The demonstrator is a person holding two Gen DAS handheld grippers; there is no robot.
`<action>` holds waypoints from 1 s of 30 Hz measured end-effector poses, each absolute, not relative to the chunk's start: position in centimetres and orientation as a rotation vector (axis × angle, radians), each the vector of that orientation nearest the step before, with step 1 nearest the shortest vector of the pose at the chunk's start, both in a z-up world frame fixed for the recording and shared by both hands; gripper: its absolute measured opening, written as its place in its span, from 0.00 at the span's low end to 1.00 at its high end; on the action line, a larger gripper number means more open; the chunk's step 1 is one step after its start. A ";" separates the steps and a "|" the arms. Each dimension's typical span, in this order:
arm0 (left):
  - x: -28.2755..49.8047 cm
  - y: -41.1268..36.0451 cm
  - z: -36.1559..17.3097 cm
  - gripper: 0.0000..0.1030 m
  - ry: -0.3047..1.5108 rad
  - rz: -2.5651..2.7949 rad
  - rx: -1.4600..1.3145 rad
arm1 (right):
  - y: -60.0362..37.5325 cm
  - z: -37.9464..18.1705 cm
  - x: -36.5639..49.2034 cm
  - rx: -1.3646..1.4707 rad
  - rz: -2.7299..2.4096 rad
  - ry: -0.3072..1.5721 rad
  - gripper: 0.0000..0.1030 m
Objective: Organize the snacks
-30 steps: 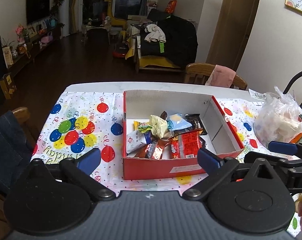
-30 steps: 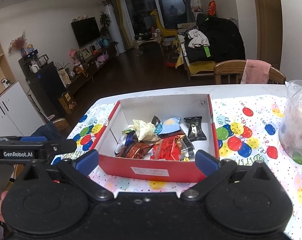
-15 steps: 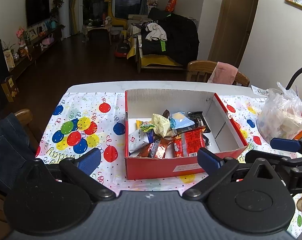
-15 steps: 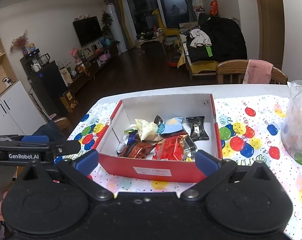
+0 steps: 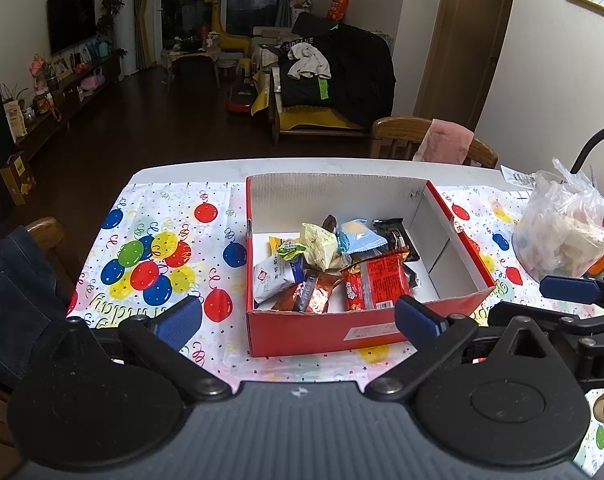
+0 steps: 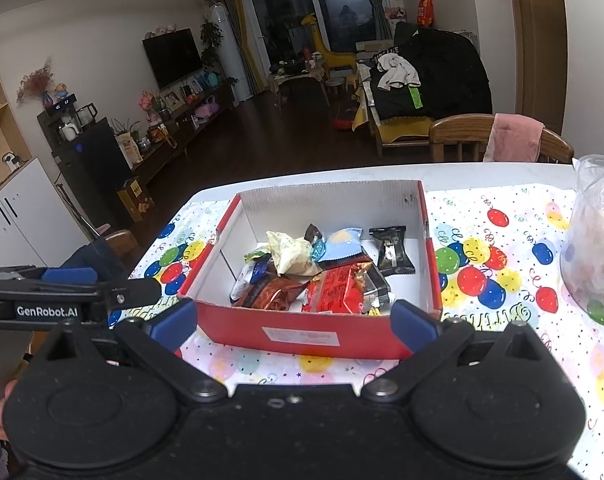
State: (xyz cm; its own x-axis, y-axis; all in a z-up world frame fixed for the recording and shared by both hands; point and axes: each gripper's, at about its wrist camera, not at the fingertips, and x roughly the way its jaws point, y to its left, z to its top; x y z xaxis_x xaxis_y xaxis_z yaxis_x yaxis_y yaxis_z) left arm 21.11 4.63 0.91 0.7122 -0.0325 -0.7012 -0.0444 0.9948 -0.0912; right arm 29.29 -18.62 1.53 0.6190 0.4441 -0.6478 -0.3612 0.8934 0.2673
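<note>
A red cardboard box [image 5: 366, 330] with white inside stands on the balloon-print tablecloth; it also shows in the right wrist view [image 6: 302, 334]. Several wrapped snacks lie piled in it: a red pack [image 5: 382, 280], a pale yellow pack [image 5: 320, 245], a light blue pack [image 5: 358, 236], a black pack [image 6: 391, 251]. My left gripper [image 5: 298, 318] is open and empty, just before the box's near wall. My right gripper [image 6: 294, 320] is open and empty, also at the near wall. Each gripper shows at the edge of the other's view.
A clear plastic bag of pale snacks [image 5: 562, 236] sits to the right of the box, also seen in the right wrist view [image 6: 598, 248]. A wooden chair with a pink cloth [image 5: 442, 144] stands behind the table. A chair with denim [image 5: 14, 292] is at the left.
Both grippers have drawn back and risen slightly, so the box looks a little farther. Both stay open and empty. The snacks have not moved.
</note>
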 end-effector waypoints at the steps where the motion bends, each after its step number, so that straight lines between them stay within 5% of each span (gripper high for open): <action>1: 21.1 4.6 0.9 1.00 0.779 0.006 -0.103 | -18.6 1.5 29.3 0.115 0.465 0.778 1.00; 30: 18.9 5.0 2.2 1.00 0.737 -0.068 -0.079 | -17.7 1.9 28.3 0.122 0.419 0.766 1.00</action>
